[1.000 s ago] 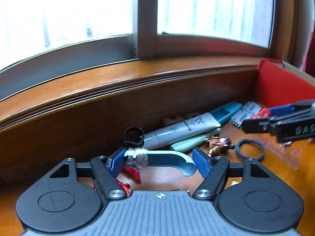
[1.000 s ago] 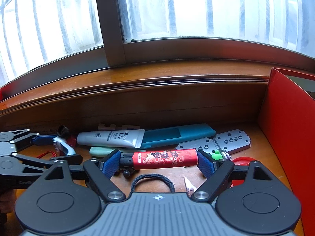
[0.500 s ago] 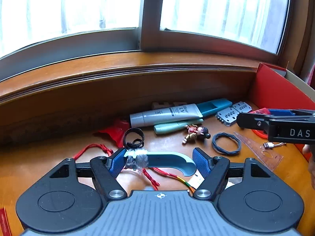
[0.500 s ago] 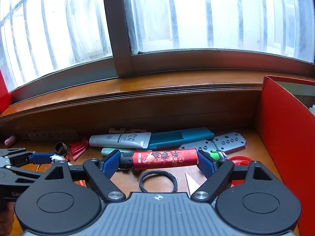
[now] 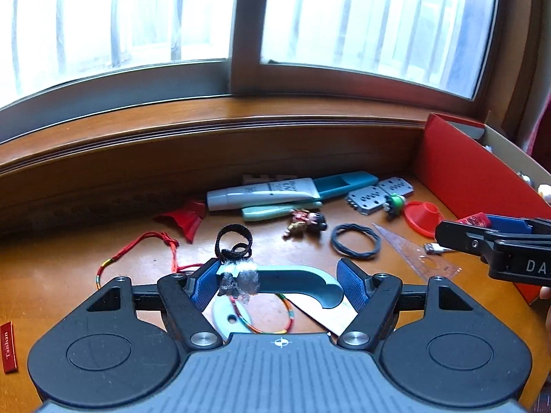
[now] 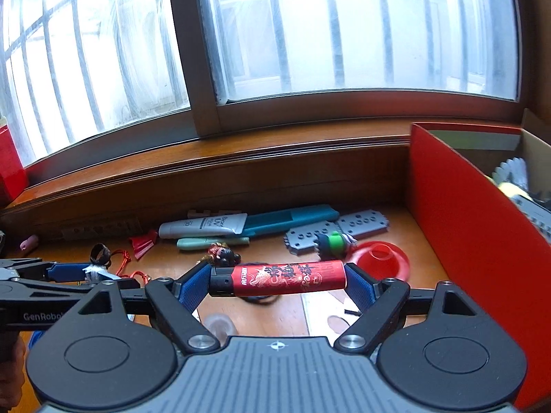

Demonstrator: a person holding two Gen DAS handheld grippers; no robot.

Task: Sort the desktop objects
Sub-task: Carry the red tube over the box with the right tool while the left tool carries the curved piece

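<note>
Both hand-held grippers are gripping: left point(image 5: 279, 280) a teal hook point(image 5: 299, 280), right point(image 6: 279, 280) a red lighter point(image 6: 287, 278) (box point(image 6: 465, 213) at 3 o'clock).

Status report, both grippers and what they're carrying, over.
Left gripper shut on teal hook. Right gripper shut on red lighter, end to end between the fingers. Red box open at right; clutter on desk below.

Daylight is pouring through a grey-framed window point(image 5: 241, 27) above a wooden sill point(image 5: 206, 120) bordering the desk's point(image 5: 51, 275) far edge.
</note>
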